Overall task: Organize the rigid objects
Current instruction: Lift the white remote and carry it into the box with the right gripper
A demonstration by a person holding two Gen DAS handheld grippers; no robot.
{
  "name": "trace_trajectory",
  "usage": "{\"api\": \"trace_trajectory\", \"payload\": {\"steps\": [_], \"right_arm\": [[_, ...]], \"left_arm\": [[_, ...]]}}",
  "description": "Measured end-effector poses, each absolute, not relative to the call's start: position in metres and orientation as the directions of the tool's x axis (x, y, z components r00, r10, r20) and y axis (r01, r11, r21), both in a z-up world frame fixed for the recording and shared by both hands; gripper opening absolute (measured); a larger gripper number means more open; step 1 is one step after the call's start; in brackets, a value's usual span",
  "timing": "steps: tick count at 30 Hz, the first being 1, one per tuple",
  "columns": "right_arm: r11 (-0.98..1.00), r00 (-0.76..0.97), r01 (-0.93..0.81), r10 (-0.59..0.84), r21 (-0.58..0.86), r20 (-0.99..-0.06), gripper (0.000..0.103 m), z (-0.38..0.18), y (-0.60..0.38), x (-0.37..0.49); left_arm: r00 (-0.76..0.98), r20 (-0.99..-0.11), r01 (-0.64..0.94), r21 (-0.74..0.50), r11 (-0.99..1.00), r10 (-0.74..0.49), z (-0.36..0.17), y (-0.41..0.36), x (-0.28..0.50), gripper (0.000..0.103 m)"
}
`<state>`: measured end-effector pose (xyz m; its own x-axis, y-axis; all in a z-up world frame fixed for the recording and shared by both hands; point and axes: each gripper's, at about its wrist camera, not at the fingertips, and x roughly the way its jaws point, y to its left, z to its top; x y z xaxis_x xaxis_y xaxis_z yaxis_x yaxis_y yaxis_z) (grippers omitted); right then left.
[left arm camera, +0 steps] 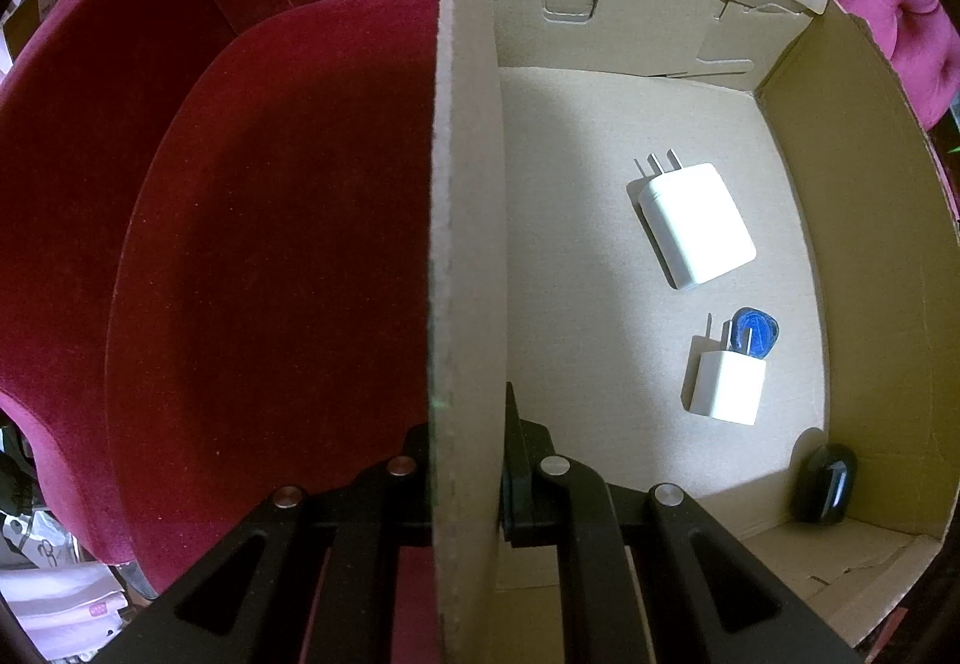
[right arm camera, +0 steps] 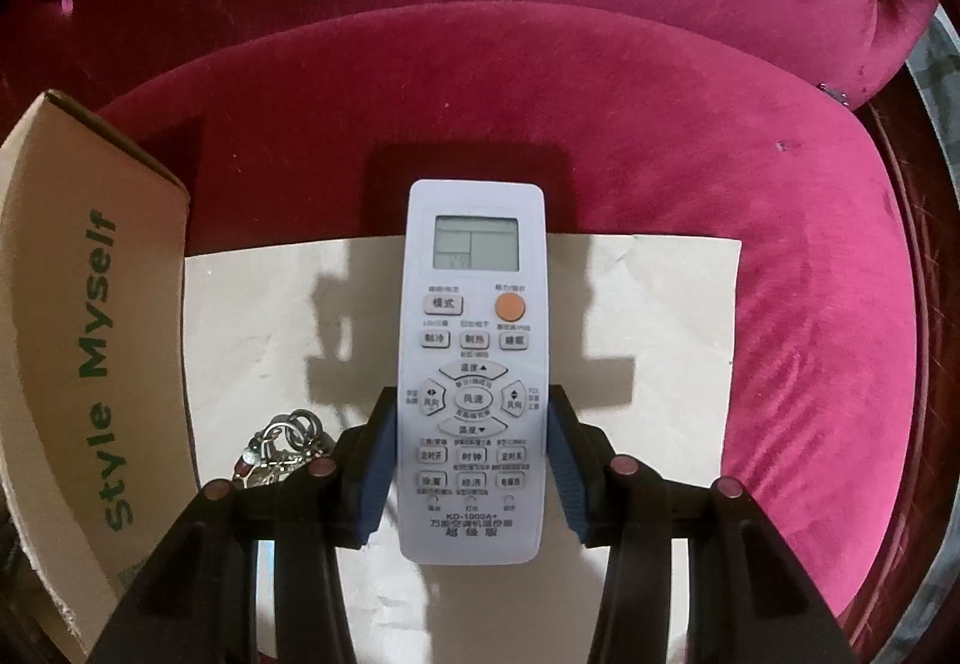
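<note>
A white air-conditioner remote [right arm camera: 474, 304] lies face up over a pale paper sheet [right arm camera: 654, 340] in the right wrist view. My right gripper [right arm camera: 474, 460] is shut on it, its blue pads [right arm camera: 379, 475] pressing the remote's two long sides at the lower half. In the left wrist view my left gripper [left arm camera: 468, 448] is shut on the left wall of an open cardboard box [left arm camera: 465, 184]. One finger is inside the box and one outside. Inside lie a large white charger [left arm camera: 696, 223], a small white charger [left arm camera: 726, 385], a blue tag [left arm camera: 756, 331] and a black oval object [left arm camera: 825, 484].
Everything rests on a red velvet chair seat [right arm camera: 810, 244] with a padded back behind it. A bunch of keys [right arm camera: 282, 448] lies on the paper just left of my right gripper. The cardboard box's printed outer side [right arm camera: 90, 304] stands at the left of the paper.
</note>
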<state>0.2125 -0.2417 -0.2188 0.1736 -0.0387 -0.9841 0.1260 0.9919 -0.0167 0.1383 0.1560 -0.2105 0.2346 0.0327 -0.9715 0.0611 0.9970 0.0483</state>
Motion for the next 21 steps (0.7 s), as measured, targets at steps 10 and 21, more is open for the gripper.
{"api": "trace_trajectory", "payload": {"steps": [10,21], "right_arm": [[0.993,0.204,0.115,-0.065,-0.042,-0.977,0.049,-0.196,-0.226,0.198],[0.995,0.244,0.086,-0.064,-0.044,-0.968,0.049,-0.170,-0.216,0.183]], "left_arm": [[0.235,-0.972,0.060,0.044,0.997,0.029,-0.209,0.157,0.138,0.010],[0.236,-0.971,0.061,0.042,0.997,0.026,-0.207,0.159,0.139,0.010]]}}
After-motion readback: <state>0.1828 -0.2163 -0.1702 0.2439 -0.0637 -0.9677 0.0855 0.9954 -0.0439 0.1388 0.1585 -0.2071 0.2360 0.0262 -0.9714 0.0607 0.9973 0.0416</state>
